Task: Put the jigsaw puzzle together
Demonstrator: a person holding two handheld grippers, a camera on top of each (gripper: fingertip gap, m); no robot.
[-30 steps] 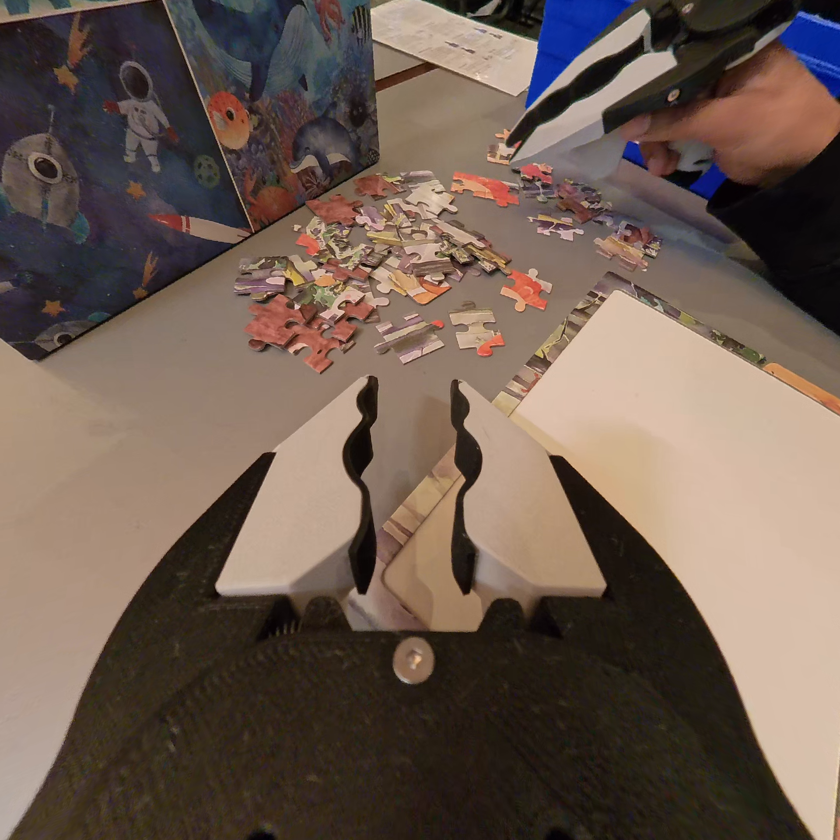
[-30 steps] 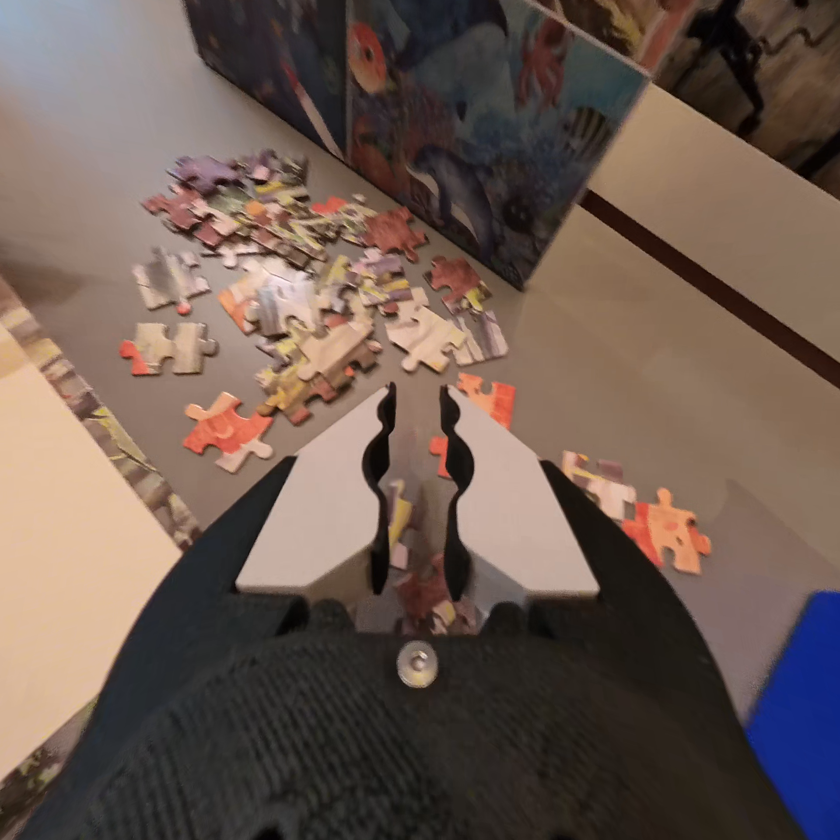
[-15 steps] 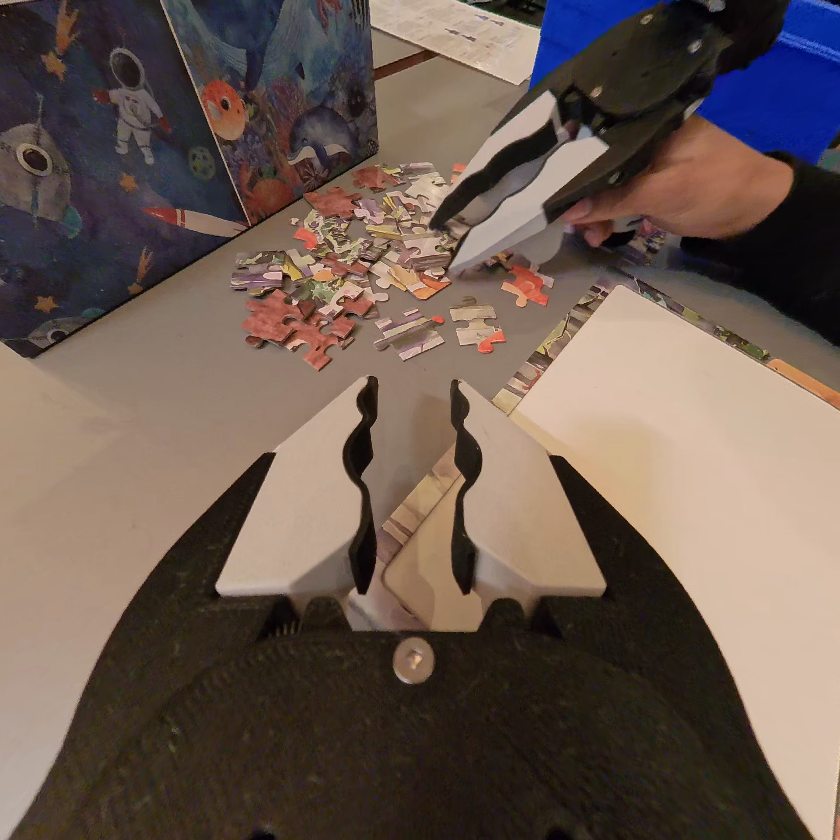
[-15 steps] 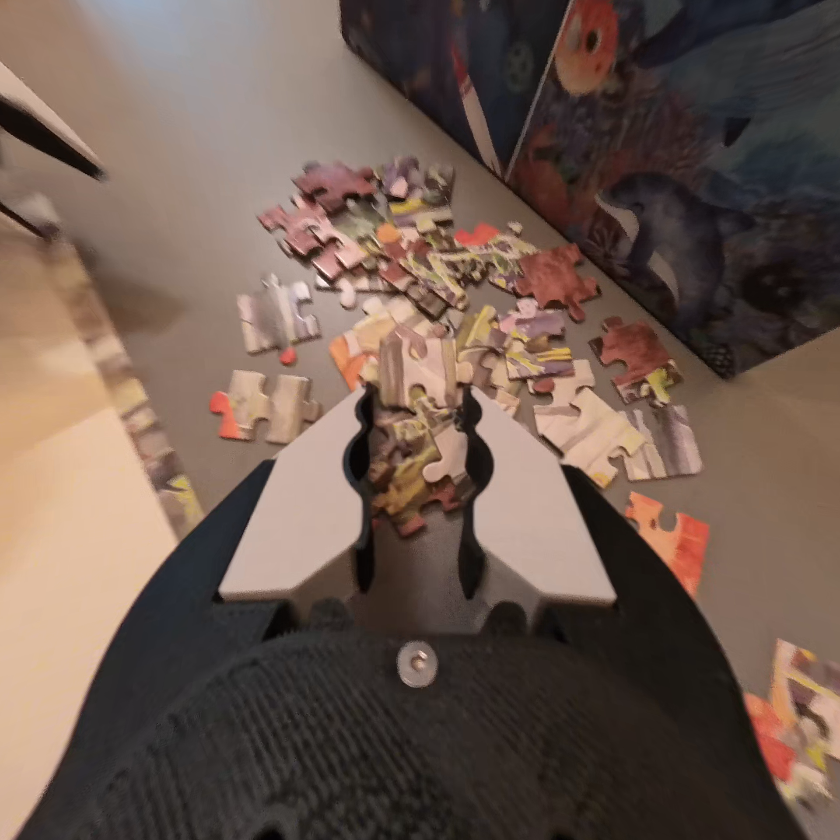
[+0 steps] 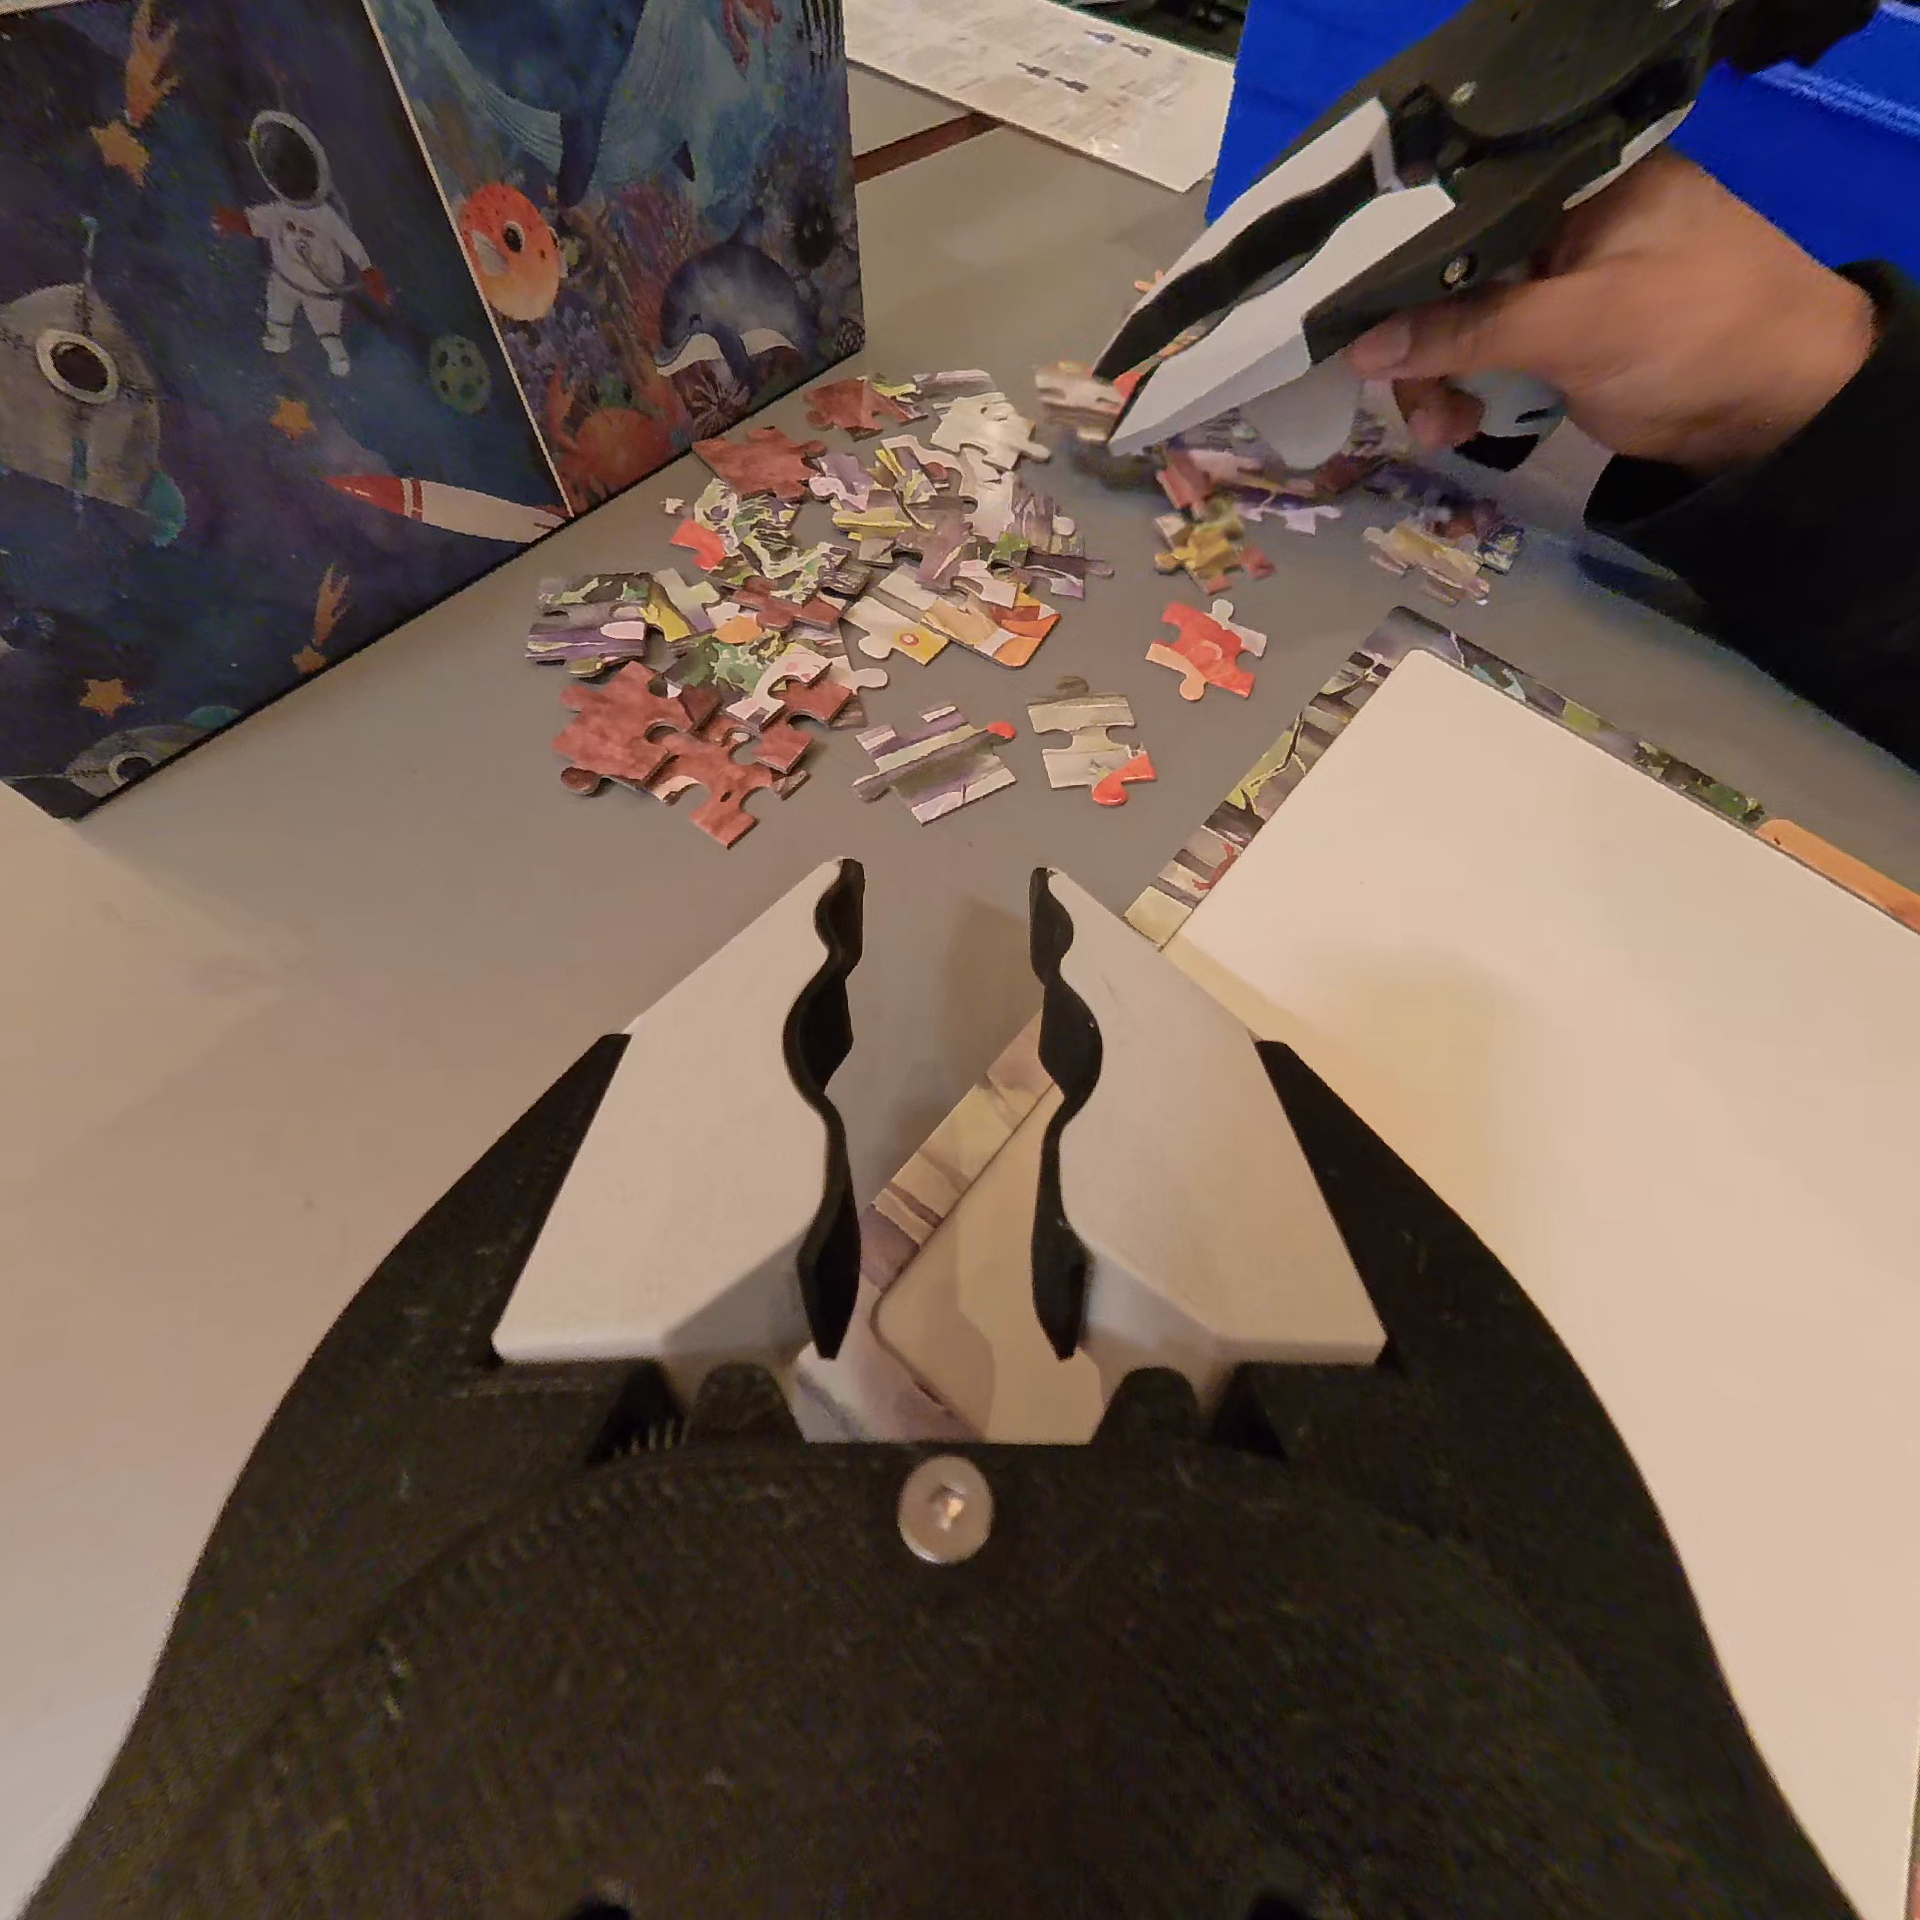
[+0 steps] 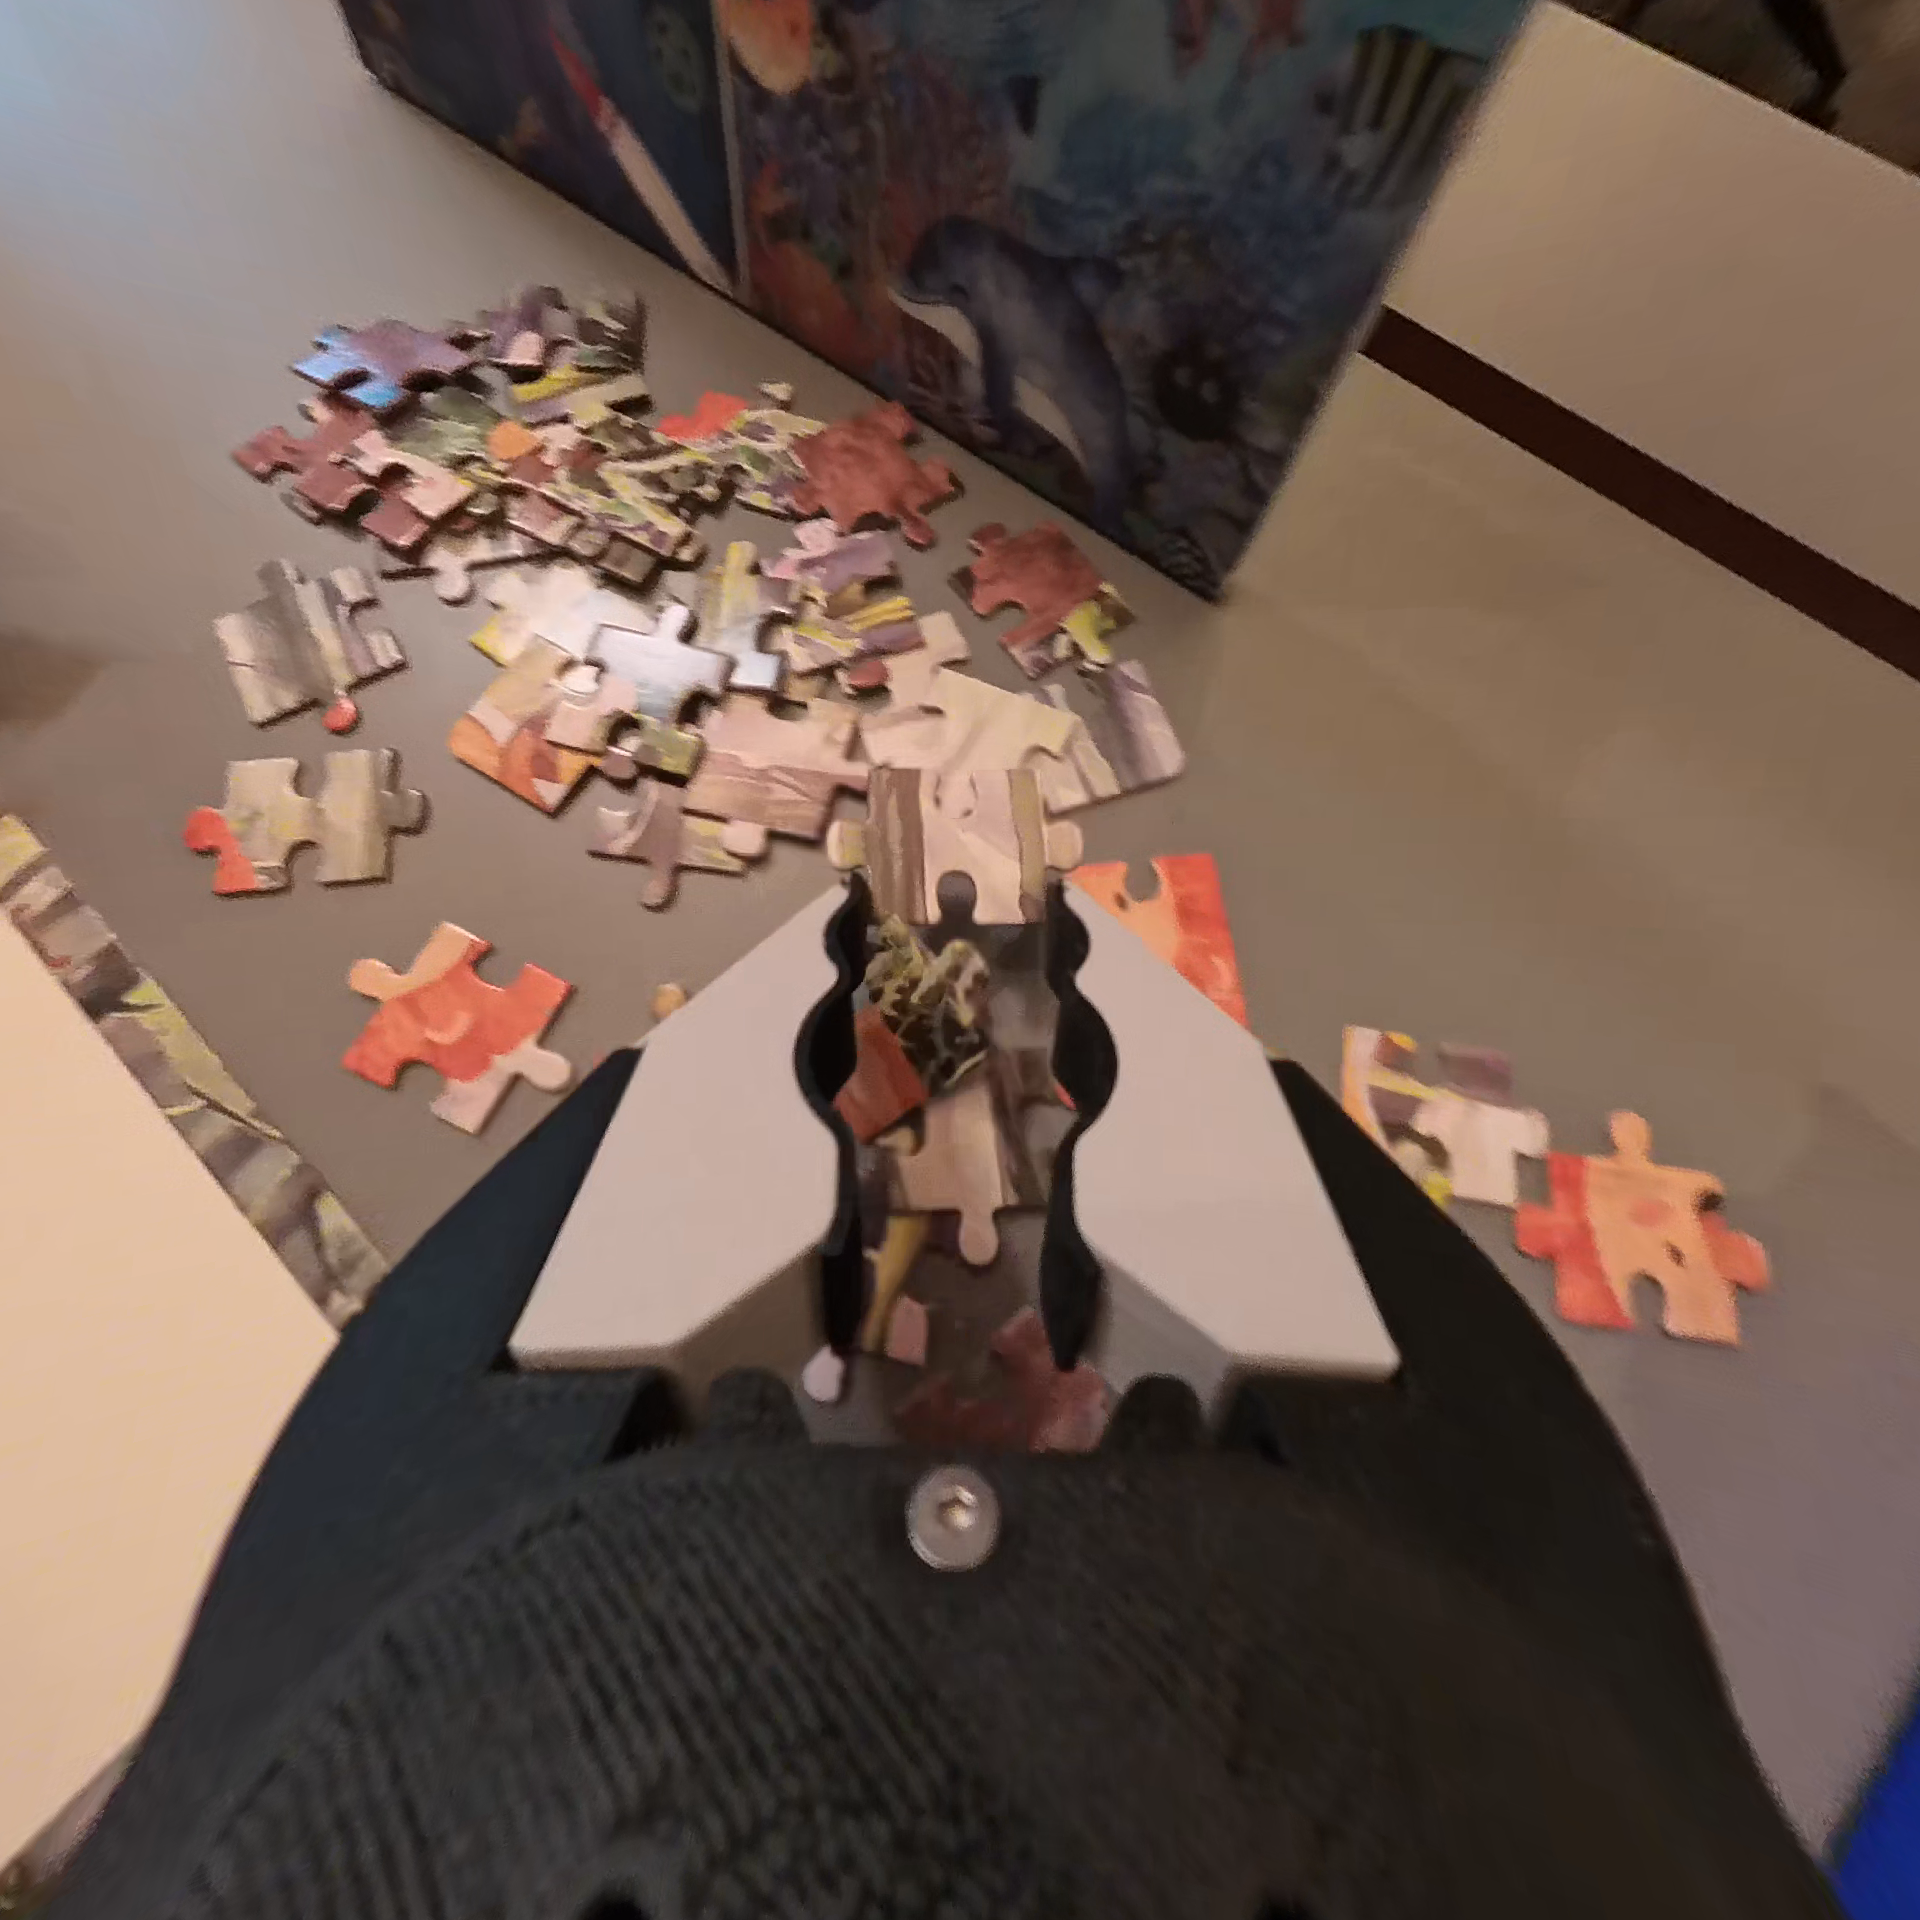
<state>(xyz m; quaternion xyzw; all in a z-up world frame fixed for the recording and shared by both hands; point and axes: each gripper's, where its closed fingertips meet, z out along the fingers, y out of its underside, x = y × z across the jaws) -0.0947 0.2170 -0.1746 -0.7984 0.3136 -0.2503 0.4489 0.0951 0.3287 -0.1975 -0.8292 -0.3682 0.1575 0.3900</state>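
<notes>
left gripper (image 5: 945, 873): jaws spread, empty | right gripper (image 6: 954, 883): jaws pinching one puzzle piece (image 6: 954, 844) | boxes (image 5: 312, 312): 1

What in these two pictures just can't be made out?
- Right gripper: the right wrist view is blurred, so the grip on the grey puzzle piece is unclear.
- Puzzle tray: cut off by the left view's right edge; the left gripper hides its near corner.
- Printed sheet: too small.
</notes>
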